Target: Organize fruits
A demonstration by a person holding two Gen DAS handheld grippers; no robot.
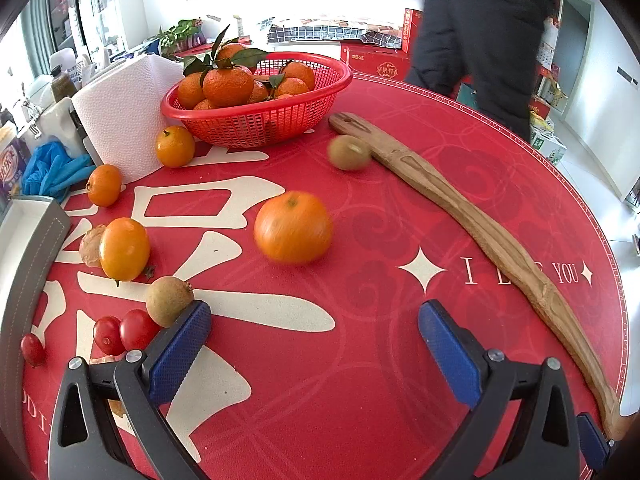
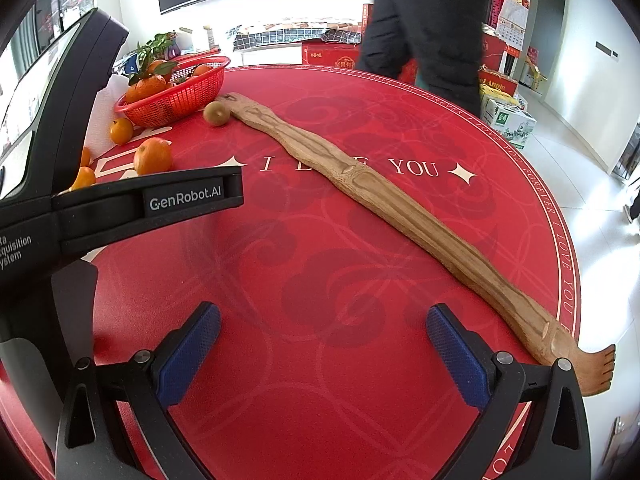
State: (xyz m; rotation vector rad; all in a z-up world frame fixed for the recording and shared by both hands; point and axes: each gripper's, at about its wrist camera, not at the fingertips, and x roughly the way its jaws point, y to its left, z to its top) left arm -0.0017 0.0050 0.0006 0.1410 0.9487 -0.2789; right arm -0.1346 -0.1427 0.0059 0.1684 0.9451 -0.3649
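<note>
On the red table mat (image 1: 400, 360), the left gripper (image 1: 316, 324) is hovering released and empty before a loose orange (image 1: 293, 227), apparently starting collection toward the red basket (image 1: 260, 120); next, closing around it squarely, the right gripper (image 2: 324, 328) idling released.

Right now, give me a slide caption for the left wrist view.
Open left claw faces a loose orange on the red table, short of the red basket.
</note>
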